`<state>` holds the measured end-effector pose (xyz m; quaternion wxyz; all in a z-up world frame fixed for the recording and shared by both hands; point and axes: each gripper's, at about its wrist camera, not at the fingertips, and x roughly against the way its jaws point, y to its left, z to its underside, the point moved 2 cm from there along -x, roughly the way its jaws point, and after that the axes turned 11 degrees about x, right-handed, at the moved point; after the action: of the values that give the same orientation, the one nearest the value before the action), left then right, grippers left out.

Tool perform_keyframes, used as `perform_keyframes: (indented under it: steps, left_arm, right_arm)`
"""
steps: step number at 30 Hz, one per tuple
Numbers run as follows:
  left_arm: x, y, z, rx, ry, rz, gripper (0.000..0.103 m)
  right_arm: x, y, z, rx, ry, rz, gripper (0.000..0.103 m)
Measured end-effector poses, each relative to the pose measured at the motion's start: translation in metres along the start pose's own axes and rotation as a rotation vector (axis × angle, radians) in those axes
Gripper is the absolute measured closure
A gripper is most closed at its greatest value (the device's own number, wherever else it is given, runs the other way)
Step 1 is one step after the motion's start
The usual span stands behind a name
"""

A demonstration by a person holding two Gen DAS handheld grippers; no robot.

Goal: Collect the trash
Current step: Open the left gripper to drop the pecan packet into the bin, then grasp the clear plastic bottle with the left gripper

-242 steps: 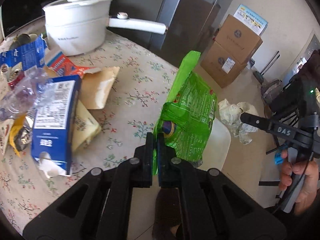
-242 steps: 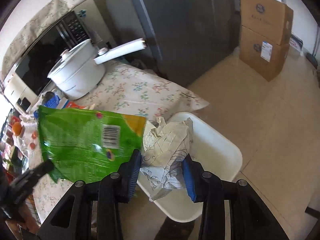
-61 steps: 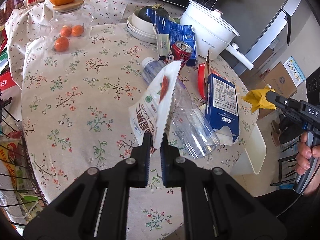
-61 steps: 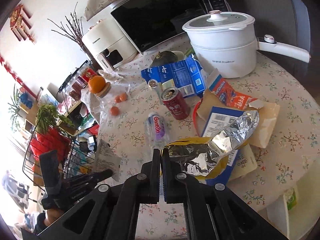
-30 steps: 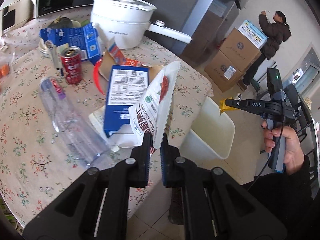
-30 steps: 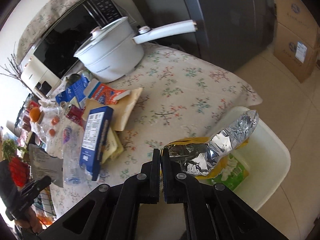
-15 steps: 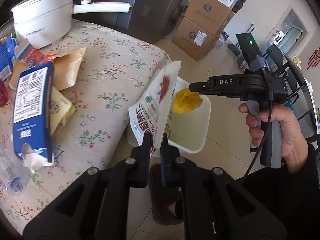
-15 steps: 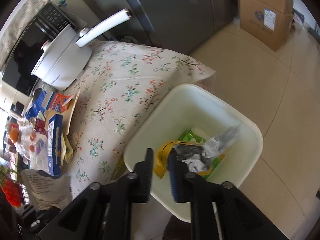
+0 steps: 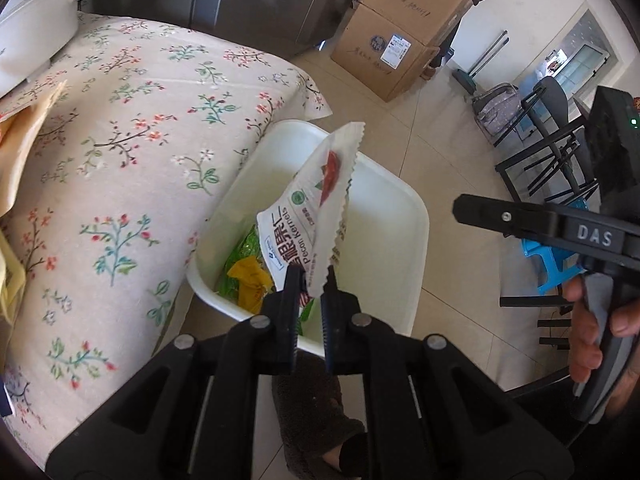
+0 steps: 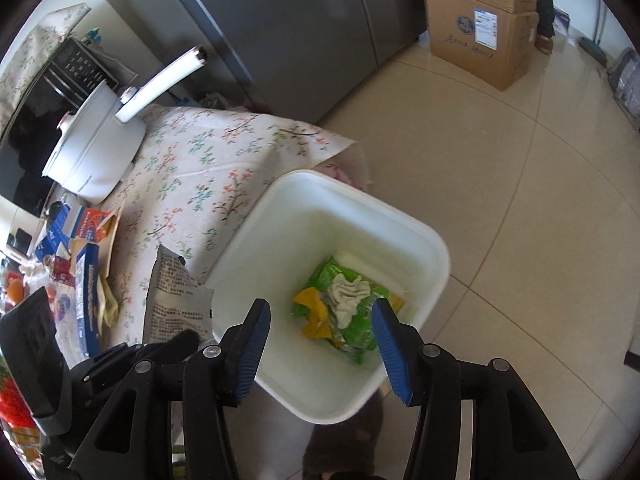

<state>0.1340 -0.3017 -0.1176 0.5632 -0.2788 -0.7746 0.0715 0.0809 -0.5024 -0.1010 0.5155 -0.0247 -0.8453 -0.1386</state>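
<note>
My left gripper [image 9: 310, 280] is shut on a white pecan snack bag [image 9: 316, 208] and holds it upright above the near rim of the white trash bin [image 9: 416, 240]. The bag also shows in the right wrist view [image 10: 176, 292], left of the bin [image 10: 436, 280]. My right gripper [image 10: 320, 336] is open and empty above the bin. Inside the bin lie a green bag [image 10: 360, 308], a yellow foil wrapper [image 10: 312, 312] and crumpled paper [image 10: 348, 292].
The floral-cloth table [image 9: 120, 152] stands left of the bin, with a white pot [image 10: 96, 148], a blue carton [image 10: 86, 292] and other packaging on it. Cardboard boxes [image 9: 400, 40] stand on the tiled floor behind. A black chair [image 9: 560, 152] stands at right.
My right gripper has opened wide and the yellow foil wrapper now lies in the bin. My left gripper has carried the pecan bag closer, over the bin's near rim.
</note>
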Motion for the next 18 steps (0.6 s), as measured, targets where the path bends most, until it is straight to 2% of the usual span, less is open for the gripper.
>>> perform_keyframes:
  steps: [1, 3, 5, 11, 13, 18]
  left_arm:
    - [-0.002, -0.001, -0.001, -0.006, -0.003, 0.004, 0.091]
    - [-0.002, 0.0, -0.001, -0.006, -0.011, 0.002, 0.08]
    - [0.003, 0.003, 0.002, 0.007, -0.028, -0.015, 0.042]
    - [0.044, 0.017, 0.019, -0.015, -0.072, -0.072, 0.029]
    - [0.067, 0.025, 0.026, -0.03, -0.099, -0.116, 0.024]
    - [0.118, 0.058, 0.037, -0.025, -0.152, -0.223, 0.016]
  right_arm:
    - [0.001, -0.002, 0.0, -0.003, -0.001, 0.0, 0.048]
    - [0.001, -0.003, 0.0, -0.004, -0.003, 0.0, 0.047]
    - [0.002, -0.002, 0.0, 0.002, -0.006, 0.004, 0.044]
    - [0.01, 0.019, -0.007, 0.049, -0.037, -0.007, 0.039]
    - [0.012, 0.031, -0.009, 0.074, -0.046, -0.009, 0.033]
    - [0.012, 0.075, -0.016, 0.156, -0.052, -0.022, 0.026]
